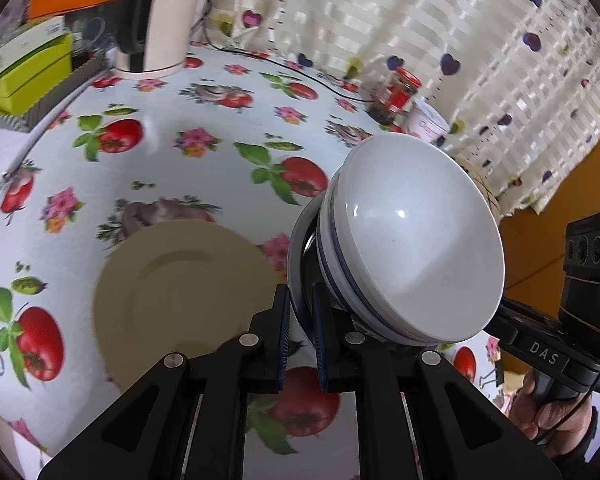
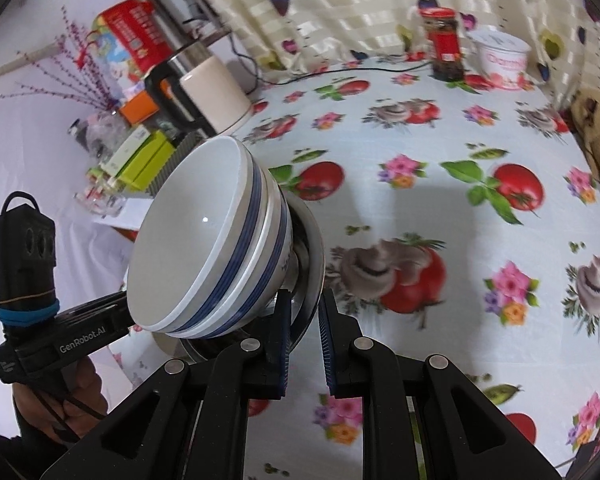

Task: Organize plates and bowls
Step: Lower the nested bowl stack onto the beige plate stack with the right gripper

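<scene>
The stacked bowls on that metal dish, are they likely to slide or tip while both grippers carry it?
Probably apt to slide: the striped bowls look glazed and glossy and sit loose on a smooth metal dish. The stack is tilted sideways, so it may tip. Left gripper and right gripper pinch only the dish's thin rim, likely a slippery hold.

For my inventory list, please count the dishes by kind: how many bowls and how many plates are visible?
Bowls: 2, nested
Steel plate: 1
Beige plate: 1
Total: 4
</scene>
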